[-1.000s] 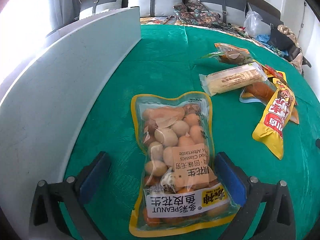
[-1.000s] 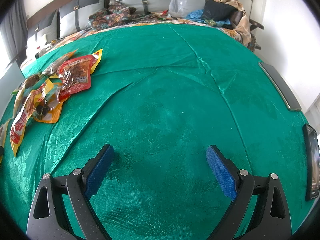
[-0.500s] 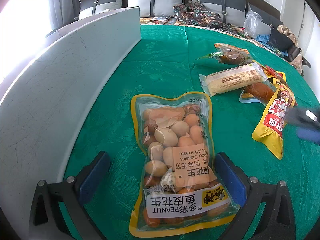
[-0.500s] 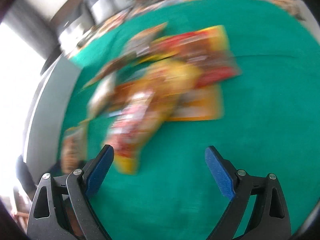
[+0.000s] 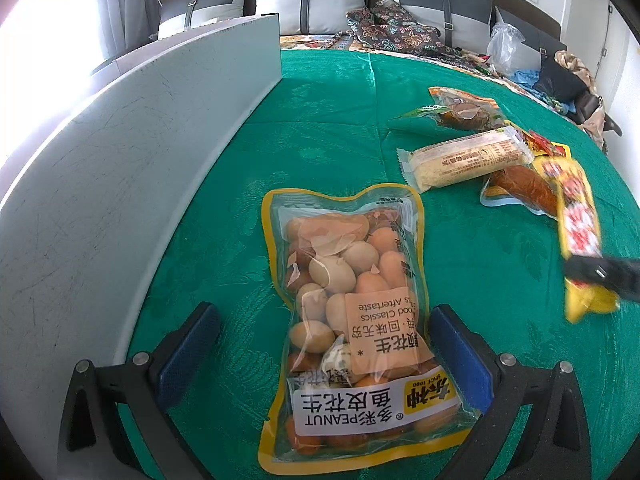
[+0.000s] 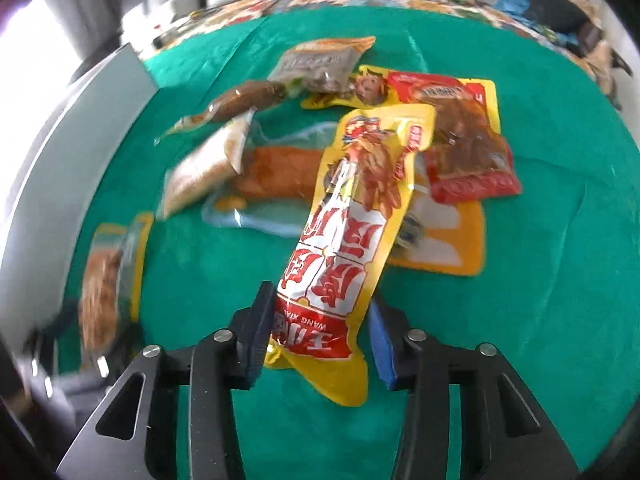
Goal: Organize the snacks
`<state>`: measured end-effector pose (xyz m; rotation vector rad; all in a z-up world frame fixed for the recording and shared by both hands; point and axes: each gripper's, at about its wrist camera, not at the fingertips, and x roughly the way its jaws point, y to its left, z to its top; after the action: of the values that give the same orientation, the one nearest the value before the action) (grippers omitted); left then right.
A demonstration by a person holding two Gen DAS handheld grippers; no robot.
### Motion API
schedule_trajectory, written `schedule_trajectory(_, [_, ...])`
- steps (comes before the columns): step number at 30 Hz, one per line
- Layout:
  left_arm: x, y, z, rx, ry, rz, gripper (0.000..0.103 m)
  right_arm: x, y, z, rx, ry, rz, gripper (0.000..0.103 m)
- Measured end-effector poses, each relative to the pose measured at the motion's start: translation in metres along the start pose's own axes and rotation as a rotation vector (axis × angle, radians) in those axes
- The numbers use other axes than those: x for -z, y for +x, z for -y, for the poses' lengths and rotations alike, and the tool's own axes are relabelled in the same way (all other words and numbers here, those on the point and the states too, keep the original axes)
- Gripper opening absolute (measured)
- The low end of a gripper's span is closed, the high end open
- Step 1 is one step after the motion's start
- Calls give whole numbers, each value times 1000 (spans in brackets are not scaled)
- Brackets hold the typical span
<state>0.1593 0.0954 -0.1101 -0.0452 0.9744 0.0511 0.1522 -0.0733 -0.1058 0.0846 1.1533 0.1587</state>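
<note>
Half the yellow snack pouch point(image 6: 352, 232) blurs between the right gripper point(image 6: 320, 334).

Peanut bag point(image 5: 356, 320) between spread fingers point(image 5: 460, 360) of left gripper point(image 5: 324, 364)

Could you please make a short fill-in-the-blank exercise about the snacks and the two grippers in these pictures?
1. The peanut bag lies between the open fingers of the ____ gripper.
2. The right gripper has its fingers on either side of the near end of the long ____ packet.
3. All the snacks lie on a ____ cloth.
4. The grey panel stands to the ____ of the peanut bag in the left wrist view.

Missing words: left; yellow; green; left
</note>
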Motion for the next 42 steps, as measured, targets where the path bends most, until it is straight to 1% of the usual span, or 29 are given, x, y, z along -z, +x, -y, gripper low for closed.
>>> schedule_trajectory(3, [0, 0, 0, 1, 0, 0, 103, 9, -15, 29, -82, -48, -54, 45])
schedule_trajectory(6, [0, 0, 0, 1, 0, 0, 103, 25, -32, 55, -132, -121, -119, 45])
schedule_trajectory(7, [0, 0, 0, 1, 0, 0, 103, 29, -36, 61, -140, -140, -133, 45])
schedule_trajectory(9, [0, 0, 0, 1, 0, 0, 103, 44, -48, 80, -97, -208, -147, 45])
schedule_trajectory(11, [0, 1, 0, 1, 0, 0, 103, 55, -55, 93, -40, -268, -124, 46])
schedule_trajectory(12, [0, 1, 0, 1, 0, 0, 103, 61, -57, 99, -7, -297, -105, 49])
schedule_trajectory(13, [0, 1, 0, 1, 0, 0, 103, 68, -59, 104, 30, -326, -78, 58])
schedule_trajectory(14, [0, 1, 0, 1, 0, 0, 103, 74, -60, 107, 48, -343, -45, 65])
schedule_trajectory(15, [0, 1, 0, 1, 0, 0, 103, 81, -62, 111, 62, -354, 6, 76])
schedule_trajectory(17, [0, 0, 0, 1, 0, 0, 103, 92, -64, 116, 55, -347, 84, 81])
schedule_trajectory(18, [0, 0, 0, 1, 0, 0, 103, 96, -63, 120, 38, -321, 123, 83])
schedule_trajectory(19, [0, 0, 0, 1, 0, 1, 103, 99, -63, 126, 19, -290, 142, 87])
schedule_trajectory(20, [0, 0, 0, 1, 0, 1, 103, 102, -64, 134, 15, -261, 172, 87])
schedule_trajectory(22, [0, 0, 0, 1, 0, 1, 103, 97, -61, 128, 21, -252, 206, 91])
schedule_trajectory(26, [0, 1, 0, 1, 0, 1, 103, 93, -58, 129, 20, -246, 214, 92])
schedule_trajectory(29, [0, 1, 0, 1, 0, 1, 103, 97, -64, 129, 23, -243, 215, 92])
schedule_trajectory(32, [0, 1, 0, 1, 0, 1, 103, 88, -55, 123, 26, -241, 215, 92])
schedule_trajectory(42, [0, 1, 0, 2, 0, 1, 103, 89, -55, 123, 26, -241, 215, 92])
